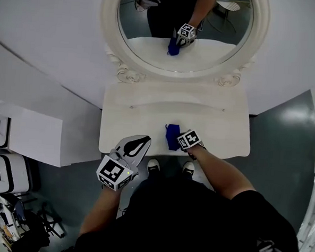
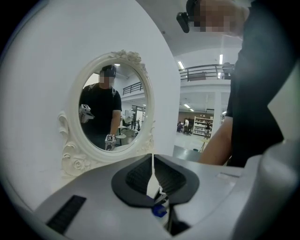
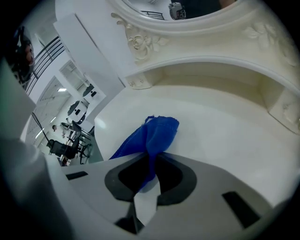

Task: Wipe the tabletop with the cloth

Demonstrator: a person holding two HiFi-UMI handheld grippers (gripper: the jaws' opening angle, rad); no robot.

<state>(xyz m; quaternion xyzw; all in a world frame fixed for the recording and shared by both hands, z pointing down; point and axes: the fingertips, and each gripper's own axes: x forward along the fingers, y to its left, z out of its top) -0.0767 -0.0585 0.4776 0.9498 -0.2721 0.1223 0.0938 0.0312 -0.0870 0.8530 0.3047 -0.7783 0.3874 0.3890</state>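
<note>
A blue cloth (image 1: 172,136) lies bunched on the cream tabletop (image 1: 147,122) near its front edge. My right gripper (image 1: 181,142) is shut on the cloth, which spreads out ahead of the jaws onto the tabletop (image 3: 225,136) as a blue cloth (image 3: 152,136) in the right gripper view. My left gripper (image 1: 139,144) hangs off the table's front left corner, above the floor, with its jaws shut and nothing between them. In the left gripper view its fingertips (image 2: 153,161) meet, pointing at the oval mirror (image 2: 112,108).
An ornate oval mirror (image 1: 185,23) stands at the back of the table and reflects the cloth and gripper. A raised curved ledge (image 3: 211,65) runs under it. White boxes (image 1: 24,136) sit at the left; grey floor (image 1: 284,136) lies to the right.
</note>
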